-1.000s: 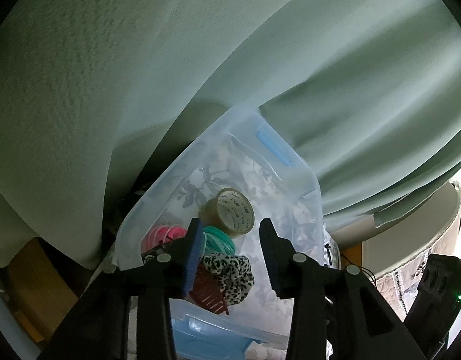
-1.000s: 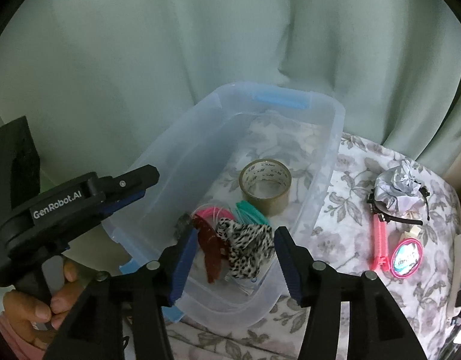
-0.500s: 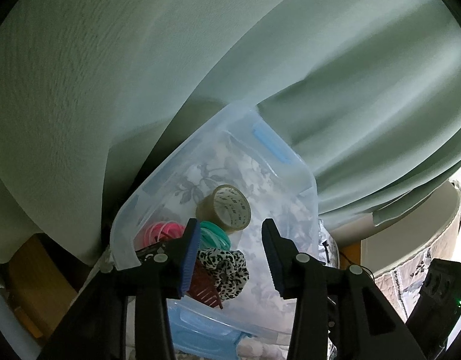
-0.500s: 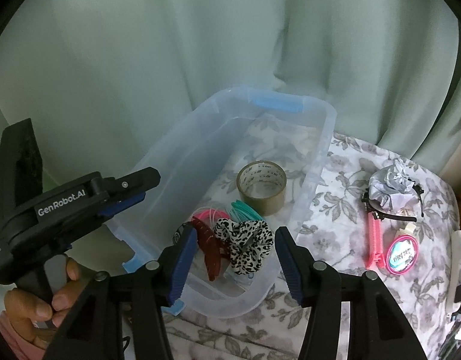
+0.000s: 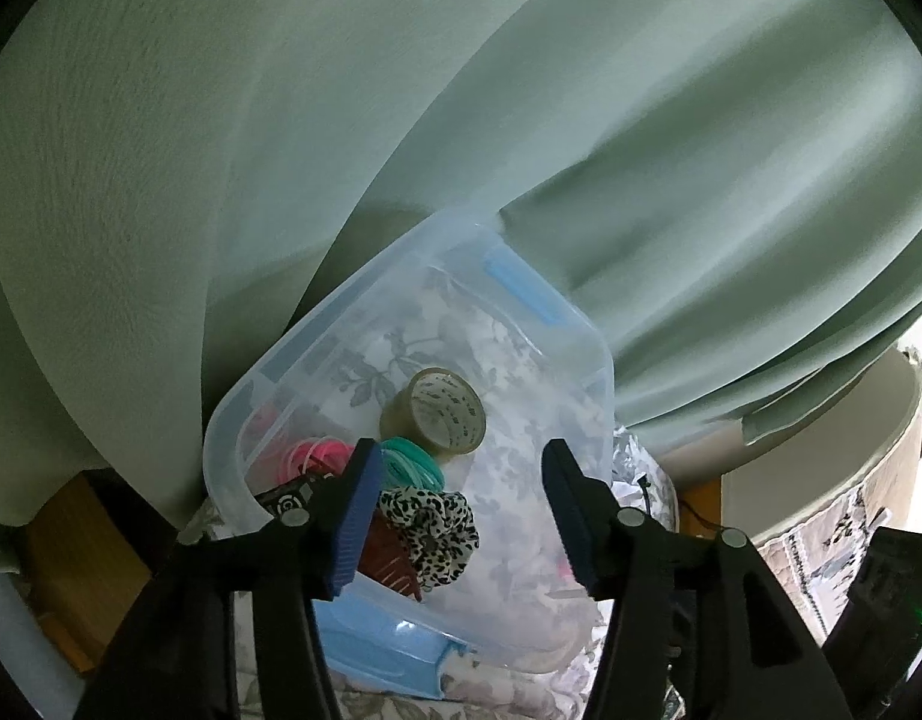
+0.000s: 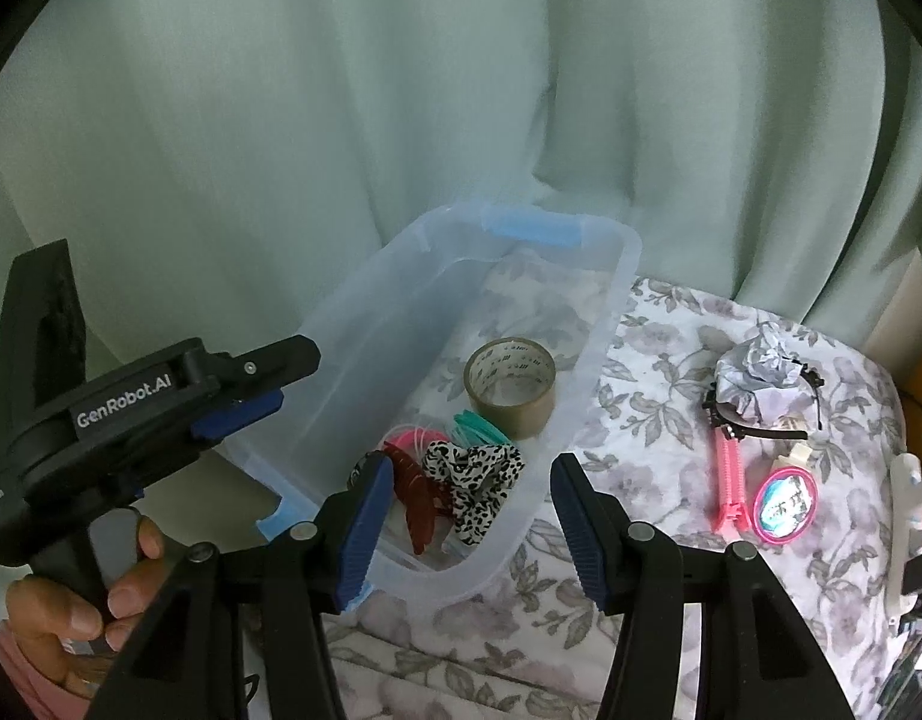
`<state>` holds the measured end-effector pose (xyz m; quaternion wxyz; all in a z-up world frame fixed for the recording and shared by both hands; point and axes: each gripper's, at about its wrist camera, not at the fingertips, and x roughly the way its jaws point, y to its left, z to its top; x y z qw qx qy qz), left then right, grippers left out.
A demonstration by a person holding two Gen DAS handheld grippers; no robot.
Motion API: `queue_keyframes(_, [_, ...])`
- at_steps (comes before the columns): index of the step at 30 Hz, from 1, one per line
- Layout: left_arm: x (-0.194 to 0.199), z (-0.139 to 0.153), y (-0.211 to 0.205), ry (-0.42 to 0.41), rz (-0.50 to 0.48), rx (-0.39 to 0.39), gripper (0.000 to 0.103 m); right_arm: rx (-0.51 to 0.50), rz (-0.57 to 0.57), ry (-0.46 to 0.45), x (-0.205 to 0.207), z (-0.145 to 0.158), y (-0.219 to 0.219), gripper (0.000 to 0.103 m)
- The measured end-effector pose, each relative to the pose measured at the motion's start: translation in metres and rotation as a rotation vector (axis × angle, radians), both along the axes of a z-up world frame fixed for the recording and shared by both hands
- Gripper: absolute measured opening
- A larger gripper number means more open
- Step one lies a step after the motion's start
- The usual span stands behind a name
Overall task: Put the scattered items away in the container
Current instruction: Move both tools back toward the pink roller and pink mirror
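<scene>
A clear plastic bin (image 6: 617,300) with blue handles stands on the floral cloth; it also shows in the left wrist view (image 5: 599,360). Inside lie a brown tape roll (image 6: 512,387), a leopard scrunchie (image 6: 476,480), a dark red hair claw (image 6: 416,495), and pink and teal hair ties (image 6: 455,432). On the cloth to its right lie a crumpled silver scrunchie (image 6: 755,369), a black headband (image 6: 755,429), a pink comb clip (image 6: 730,477) and a round pink mirror (image 6: 785,501). My right gripper (image 6: 467,516) is open and empty above the bin's near end. My left gripper (image 5: 461,510) is open and empty at the bin's left; it shows in the right wrist view (image 6: 239,384).
A pale green curtain (image 6: 401,120) hangs right behind the bin. A white object (image 6: 914,516) sits at the cloth's right edge. A wooden piece (image 5: 71,558) lies low on the left beyond the table.
Both grippers have pulled back and up from the bin, which now looks smaller and lower. The left jaws stand wider apart. The items in the bin have not moved.
</scene>
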<state>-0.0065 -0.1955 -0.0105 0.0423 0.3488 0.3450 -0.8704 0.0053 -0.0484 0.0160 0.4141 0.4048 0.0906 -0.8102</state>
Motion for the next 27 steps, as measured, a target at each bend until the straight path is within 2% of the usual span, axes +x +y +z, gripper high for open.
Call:
queue_keyframes(12, [0.004, 0.021, 0.030, 0.007, -0.038, -0.061, 0.062, -0.070, -0.039, 0.009, 0.005, 0.016, 0.033, 0.060])
queue_keyframes(27, [-0.006, 0.035, 0.091, -0.008, -0.154, -0.148, 0.064, -0.148, -0.136, -0.016, -0.009, 0.021, 0.093, 0.061])
